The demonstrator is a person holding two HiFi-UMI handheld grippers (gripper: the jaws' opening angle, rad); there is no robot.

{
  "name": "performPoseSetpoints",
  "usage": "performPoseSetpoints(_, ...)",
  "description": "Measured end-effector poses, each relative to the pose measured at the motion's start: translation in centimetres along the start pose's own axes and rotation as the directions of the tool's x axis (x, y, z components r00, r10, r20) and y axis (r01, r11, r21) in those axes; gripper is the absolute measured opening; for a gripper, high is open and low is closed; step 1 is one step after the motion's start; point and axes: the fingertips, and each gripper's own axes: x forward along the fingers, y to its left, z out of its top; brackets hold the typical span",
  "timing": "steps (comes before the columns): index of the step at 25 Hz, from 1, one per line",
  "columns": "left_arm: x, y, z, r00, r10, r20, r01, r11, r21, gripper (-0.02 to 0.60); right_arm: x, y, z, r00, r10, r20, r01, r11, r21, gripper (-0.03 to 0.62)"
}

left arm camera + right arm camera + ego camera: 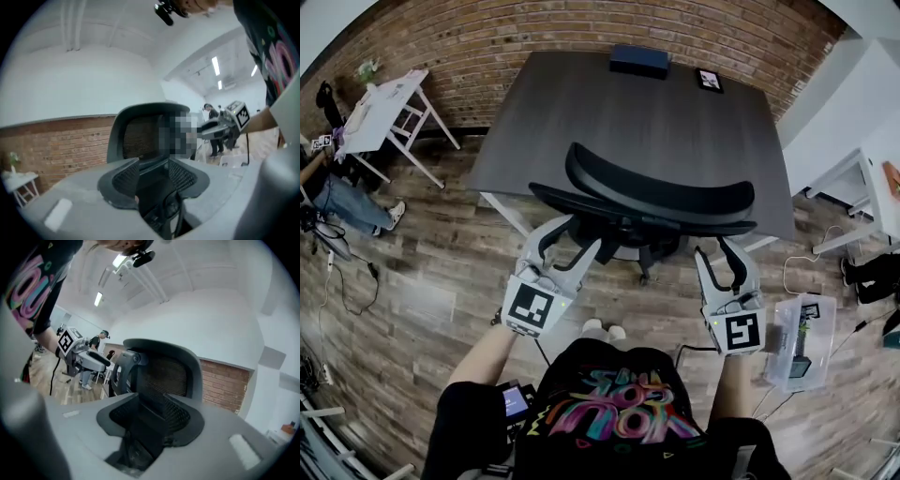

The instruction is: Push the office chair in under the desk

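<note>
Black mesh office chair [661, 192] stands at the near edge of the dark grey tabletop [619, 112], backrest toward the person and seat hidden beneath it; the tabletop's far edge meets the brick wall [581, 37]. The left gripper [578, 232] straddles the back frame on the chair's left side and the right gripper [719, 248] sits just below the backrest's right end. In each gripper view the jaws are apart with dark chair frame between the pads, released rather than clamped as far as I can tell, since blur makes pad contact hard to call.
</note>
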Motion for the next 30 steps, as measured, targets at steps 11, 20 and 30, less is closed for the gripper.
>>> performPoseSetpoints(11, -2.4, -2.2, 1.0, 0.996, -0.023, 0.091, 0.046, 0.966, -0.253, 0.035, -0.9, 3.2, 1.4, 0.995, -0.014, 0.103, -0.007, 0.980, 0.201, 0.084)
performPoseSetpoints(20, -3.0, -4.3, -0.2, 0.998, -0.031, 0.063, 0.045, 0.969, -0.244, 0.003, -2.7, 2.7, 0.6, 0.987, -0.114, 0.114, 0.076, 0.953, 0.293, 0.003)
performPoseSetpoints(30, -2.9, -4.2, 0.2, 0.997, -0.011, 0.079, 0.029, 0.970, -0.242, 0.002, -3.0, 2.9, -0.1, 0.990, -0.110, 0.092, 0.077, 0.948, 0.308, 0.002)
